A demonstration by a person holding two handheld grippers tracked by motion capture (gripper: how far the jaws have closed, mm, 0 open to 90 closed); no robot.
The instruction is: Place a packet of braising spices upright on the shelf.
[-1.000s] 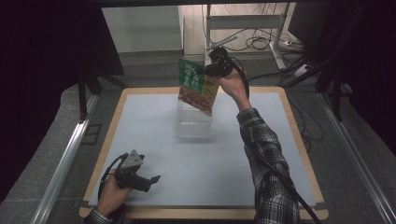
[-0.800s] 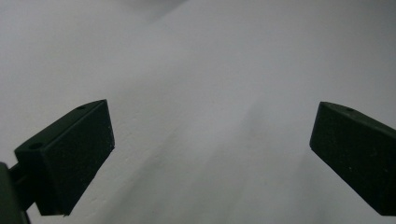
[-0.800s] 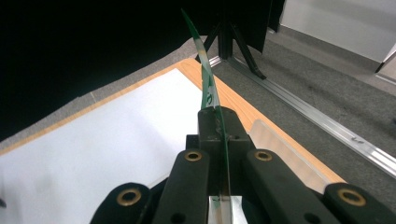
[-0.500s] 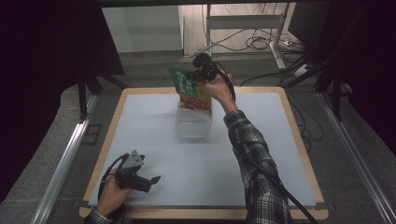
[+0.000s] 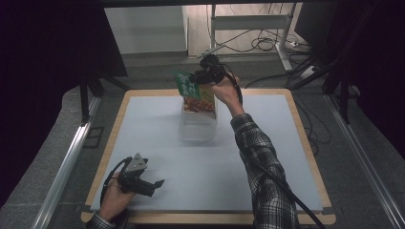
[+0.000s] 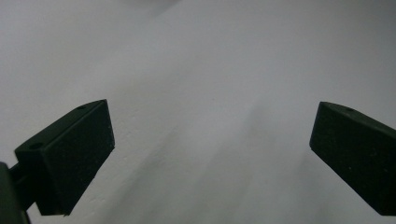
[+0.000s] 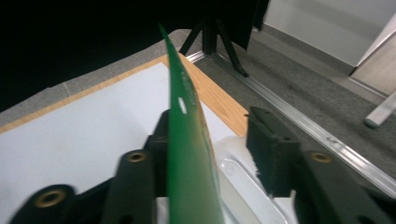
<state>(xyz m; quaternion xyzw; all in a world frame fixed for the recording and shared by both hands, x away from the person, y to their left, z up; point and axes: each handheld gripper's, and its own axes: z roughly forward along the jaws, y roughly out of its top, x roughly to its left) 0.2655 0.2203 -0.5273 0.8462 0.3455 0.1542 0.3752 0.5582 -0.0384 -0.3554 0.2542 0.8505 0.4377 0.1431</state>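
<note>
Packet (image 5: 195, 91) stands on edge in the clear bin (image 5: 198, 125) at the table's far side, between your right gripper's (image 5: 203, 76) jaws, which have just been opening: left pad touching, right pad clear; left gripper (image 5: 152, 183) rests open, well apart

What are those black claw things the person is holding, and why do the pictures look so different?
They are hand-held grippers with two jaws. One camera looks down from above. There the left gripper rests low on the white table, jaws open, holding nothing. A small camera rides on each gripper, too. The right gripper has just been opening its jaws; the green snack packet stands between them with a gap beside one jaw, its bottom in a clear plastic box.
</note>
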